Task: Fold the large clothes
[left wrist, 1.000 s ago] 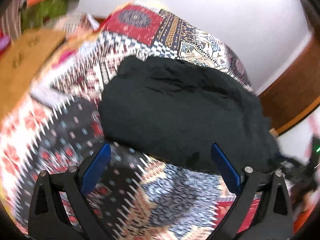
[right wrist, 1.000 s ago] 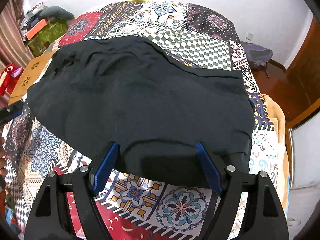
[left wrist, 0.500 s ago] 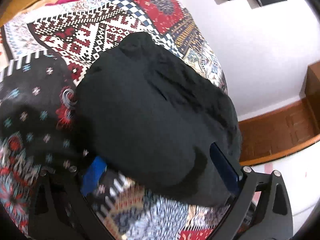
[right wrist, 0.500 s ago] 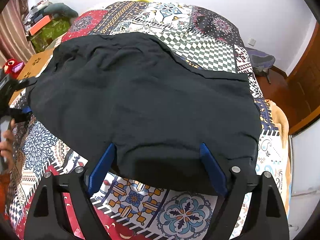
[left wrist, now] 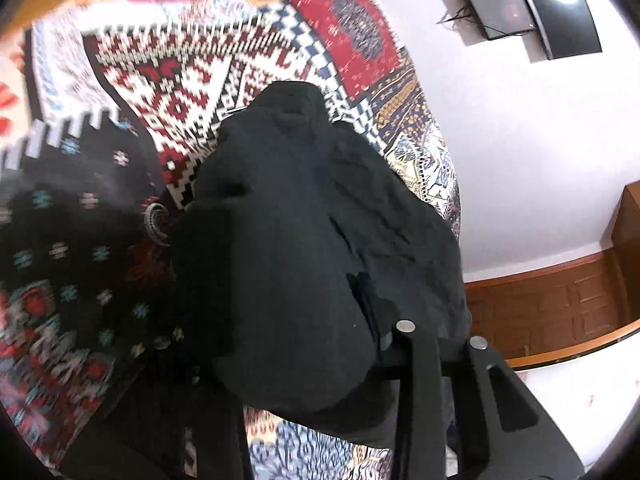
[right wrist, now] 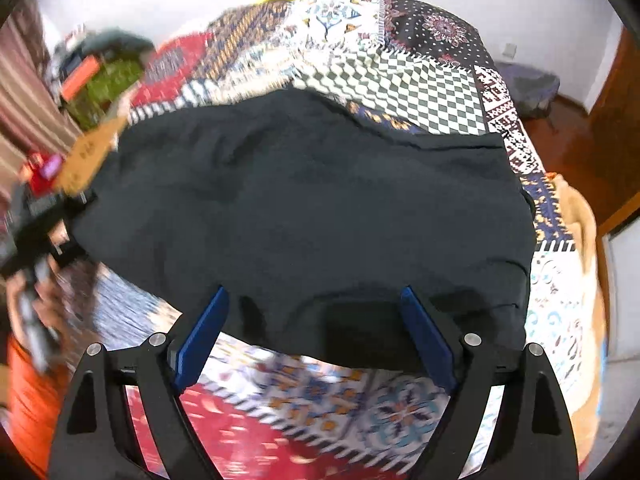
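A large black garment (right wrist: 312,216) lies partly folded on a patchwork bedspread (right wrist: 404,80). My right gripper (right wrist: 316,332) is open, its blue fingers (right wrist: 204,332) resting at the garment's near edge, one on each side of a fold. In the left wrist view the black garment (left wrist: 304,264) bulges up close to the camera and covers my left gripper (left wrist: 320,360); its fingers have closed in on the cloth and hold its left end. The left gripper (right wrist: 48,236) also shows at the garment's left edge in the right wrist view.
The patterned bedspread (left wrist: 180,76) reaches to a white wall with a dark screen (left wrist: 524,4). Wooden panelling (left wrist: 552,312) stands at the right. Boxes and bags (right wrist: 100,76) sit beside the bed at the left. A wooden door (right wrist: 612,144) is at the right.
My left gripper has moved in to the garment's left end and closed on it, lifting the cloth towards its camera. My right gripper has stayed open at the near edge.
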`<state>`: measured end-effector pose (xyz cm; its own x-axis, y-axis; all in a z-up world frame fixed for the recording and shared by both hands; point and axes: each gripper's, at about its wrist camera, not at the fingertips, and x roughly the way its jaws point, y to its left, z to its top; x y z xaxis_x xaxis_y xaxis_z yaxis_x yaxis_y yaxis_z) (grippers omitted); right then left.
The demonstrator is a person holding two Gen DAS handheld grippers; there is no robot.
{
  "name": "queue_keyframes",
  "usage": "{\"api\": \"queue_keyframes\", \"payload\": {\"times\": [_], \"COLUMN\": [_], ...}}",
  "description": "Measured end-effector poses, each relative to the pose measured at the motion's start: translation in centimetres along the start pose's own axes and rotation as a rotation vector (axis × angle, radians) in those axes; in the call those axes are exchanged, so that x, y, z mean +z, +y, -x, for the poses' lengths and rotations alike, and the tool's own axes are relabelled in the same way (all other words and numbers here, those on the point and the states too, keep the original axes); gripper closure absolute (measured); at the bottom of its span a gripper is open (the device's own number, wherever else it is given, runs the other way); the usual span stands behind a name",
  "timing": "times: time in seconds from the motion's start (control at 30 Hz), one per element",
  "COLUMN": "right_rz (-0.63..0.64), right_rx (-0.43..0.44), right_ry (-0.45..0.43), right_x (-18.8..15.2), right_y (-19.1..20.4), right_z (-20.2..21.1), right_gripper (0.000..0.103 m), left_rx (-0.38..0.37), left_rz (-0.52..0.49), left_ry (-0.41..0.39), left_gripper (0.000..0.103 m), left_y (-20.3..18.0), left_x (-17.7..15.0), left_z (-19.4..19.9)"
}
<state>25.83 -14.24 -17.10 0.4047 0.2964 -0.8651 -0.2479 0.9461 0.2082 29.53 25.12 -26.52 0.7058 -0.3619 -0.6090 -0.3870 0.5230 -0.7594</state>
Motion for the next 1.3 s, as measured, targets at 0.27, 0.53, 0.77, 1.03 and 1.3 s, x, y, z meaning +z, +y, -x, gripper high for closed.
{"api": "queue_keyframes", "payload": {"times": [0.27, 0.53, 0.77, 1.03, 1.3], "right_rz": [0.082, 0.261, 0.337, 0.223, 0.093], "right_rx": [0.034, 0.064, 0.035, 0.194, -0.007], "right_ry": [-0.126, -0.078, 0.006, 0.085, 0.008], "right_x": [1.5, 0.6, -1.6, -0.3, -2.4], "right_y": [7.0, 16.0, 20.2, 15.1, 2.5], "right_z": [2.7, -2.1, -7.1, -4.3, 0.6], "right_gripper": [0.018, 0.018, 0.016, 0.018, 0.018], "left_rx": [0.039, 0.123, 0.247, 0.239, 0.202], "left_rz": [-0.189, -0.36, -0.544, -0.771, -0.908], "left_ry": [-0.219, -0.418, -0.474, -0.478, -0.397], "left_gripper": [0.072, 0.073, 0.073, 0.073, 0.073], "left_y": [-4.2, -6.1, -8.9, -14.6, -19.0], "left_x": [-1.6, -2.2, -4.1, -8.0, -11.9], "left_z": [9.2, 17.1, 17.3, 14.8, 12.1]}}
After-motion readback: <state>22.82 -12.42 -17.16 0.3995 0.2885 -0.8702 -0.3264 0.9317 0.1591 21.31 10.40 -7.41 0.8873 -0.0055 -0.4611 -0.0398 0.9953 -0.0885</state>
